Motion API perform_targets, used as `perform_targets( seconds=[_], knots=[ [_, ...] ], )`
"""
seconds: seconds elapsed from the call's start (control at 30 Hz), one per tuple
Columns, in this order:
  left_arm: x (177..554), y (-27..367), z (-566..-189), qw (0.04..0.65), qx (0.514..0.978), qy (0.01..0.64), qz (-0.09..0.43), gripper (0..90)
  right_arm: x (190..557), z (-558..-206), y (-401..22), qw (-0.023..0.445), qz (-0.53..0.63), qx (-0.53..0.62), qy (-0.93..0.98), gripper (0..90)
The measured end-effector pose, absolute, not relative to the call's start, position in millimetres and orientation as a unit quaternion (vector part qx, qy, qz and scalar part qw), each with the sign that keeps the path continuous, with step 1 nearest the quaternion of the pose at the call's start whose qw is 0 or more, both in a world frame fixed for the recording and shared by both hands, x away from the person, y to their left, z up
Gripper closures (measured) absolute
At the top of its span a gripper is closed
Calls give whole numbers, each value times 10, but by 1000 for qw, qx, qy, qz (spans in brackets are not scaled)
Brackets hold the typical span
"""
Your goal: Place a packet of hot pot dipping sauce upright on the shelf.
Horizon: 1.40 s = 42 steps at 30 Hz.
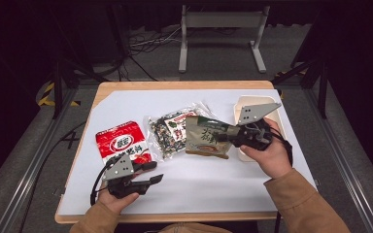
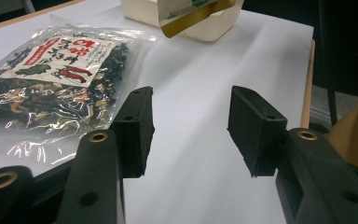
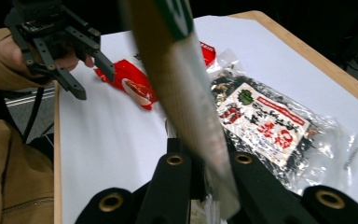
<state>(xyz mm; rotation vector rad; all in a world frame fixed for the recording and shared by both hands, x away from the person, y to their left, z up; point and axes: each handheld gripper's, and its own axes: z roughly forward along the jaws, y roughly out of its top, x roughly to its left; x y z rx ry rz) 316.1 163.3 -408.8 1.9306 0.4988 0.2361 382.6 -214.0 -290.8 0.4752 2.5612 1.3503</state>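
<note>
The right gripper (image 1: pixel 222 130) has its jaws clenched on a green and tan snack packet (image 1: pixel 206 137), pinching it by its right edge and holding it up off the white tabletop (image 1: pixel 213 179). In the right gripper view the packet (image 3: pixel 186 93) rises edge-on from between the two black jaws, blurred, its green band at the top.

Taking the clear bag of dried dark vegetables (image 1: pixel 171 131) as the landmark, the held packet hangs just to its right and overlaps its right edge as seen from the high view. Right of the packet, farther from the bag, a cream-coloured box (image 1: pixel 245 104) sits near the table's right side, partly behind the person's right hand (image 1: pixel 272 155). From the left gripper view the packet's gold lower edge (image 2: pixel 191 21) hangs in front of that box (image 2: pixel 142 11).

To the left of the bag lies a red and white packet (image 1: pixel 121 143), flat on the table and just beside it.

The left gripper (image 1: pixel 148 172) is near the front edge, in front of the red packet and well to the bag's front left. Its jaws stand released, parted with bare tabletop between them, gripping nothing.
</note>
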Motion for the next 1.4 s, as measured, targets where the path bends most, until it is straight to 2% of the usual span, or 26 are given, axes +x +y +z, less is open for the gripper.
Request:
perform_targets(
  seconds=[0.6,1.4],
  knots=[
    [3177,1680,-4091,542,804,222,96,469,4062,-2746,-2458,146,440,187,866,897],
    [3124,1771,-4092,547,798,232,96,476,4453,-2594,-2928,185,450,224,845,895]
  ],
)
